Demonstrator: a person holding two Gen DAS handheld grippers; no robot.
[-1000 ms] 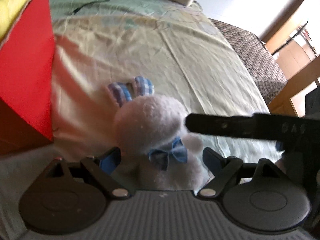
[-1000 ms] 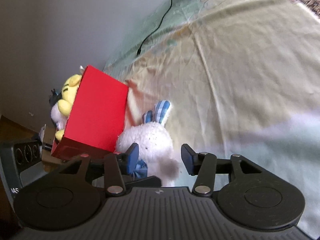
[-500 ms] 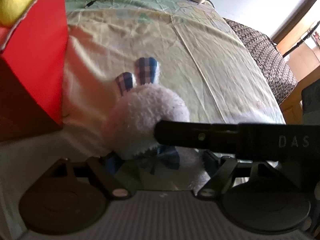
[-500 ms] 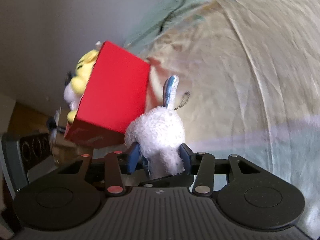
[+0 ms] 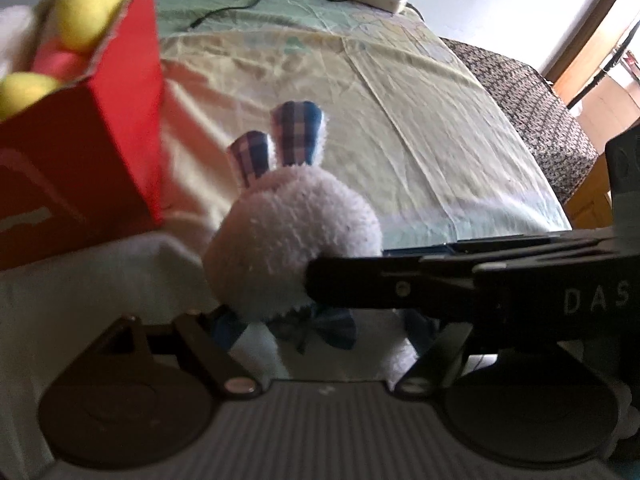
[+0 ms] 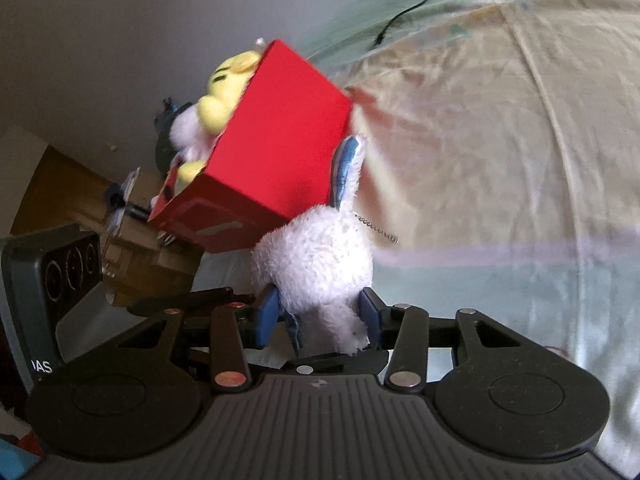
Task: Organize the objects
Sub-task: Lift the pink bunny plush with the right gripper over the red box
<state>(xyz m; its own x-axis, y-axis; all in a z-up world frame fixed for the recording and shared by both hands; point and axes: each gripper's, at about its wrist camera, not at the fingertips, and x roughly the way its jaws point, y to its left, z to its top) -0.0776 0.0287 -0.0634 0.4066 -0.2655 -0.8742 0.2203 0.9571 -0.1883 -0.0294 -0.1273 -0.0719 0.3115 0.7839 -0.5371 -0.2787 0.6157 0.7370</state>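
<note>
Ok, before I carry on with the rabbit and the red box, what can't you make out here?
- Rabbit body, left wrist view: the right tool crosses in front of it.
- Left tool pads, left wrist view: buried in fur and bow, so contact is unclear.
- Red box inside, both views: only a yellow toy at its opening shows.
- Rabbit's face: turned away in both views.
</note>
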